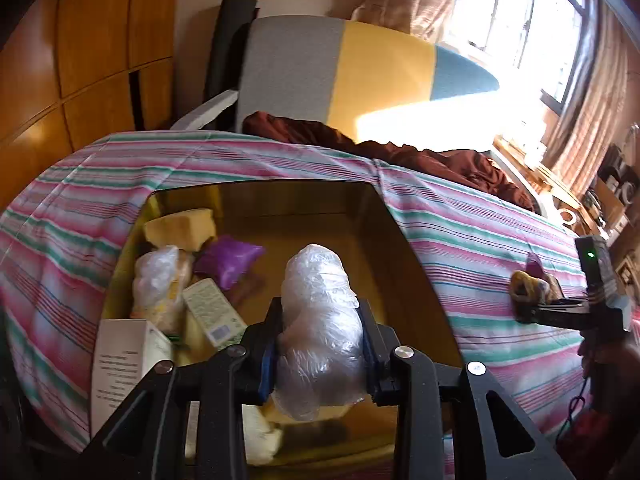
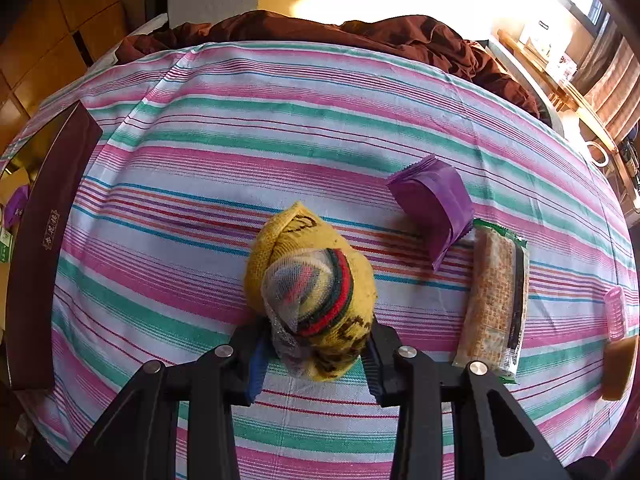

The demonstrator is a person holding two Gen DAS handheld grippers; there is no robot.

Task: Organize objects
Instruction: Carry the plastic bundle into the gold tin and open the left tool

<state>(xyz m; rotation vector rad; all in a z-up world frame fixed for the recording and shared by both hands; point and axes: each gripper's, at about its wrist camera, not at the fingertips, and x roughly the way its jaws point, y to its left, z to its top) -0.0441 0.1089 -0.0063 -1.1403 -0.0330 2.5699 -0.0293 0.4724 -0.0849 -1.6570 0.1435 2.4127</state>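
Left fingers [image 1: 320, 344] clamp a plastic-wrapped bundle [image 1: 318, 328]; right fingers [image 2: 316, 354] clamp a yellow sock [image 2: 316, 280].

Left gripper [image 1: 320, 344] clamps plastic-wrapped bundle [image 1: 318, 320] above box [image 1: 416, 264].

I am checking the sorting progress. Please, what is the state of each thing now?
Left tool: shut on plastic-wrapped bundle, over the box.
Right tool: shut on yellow knit bundle, on the striped cloth.
Gold box: open, partly filled.
Purple packet: on cloth, unpacked.
Cracker pack: sealed, lying flat on cloth.
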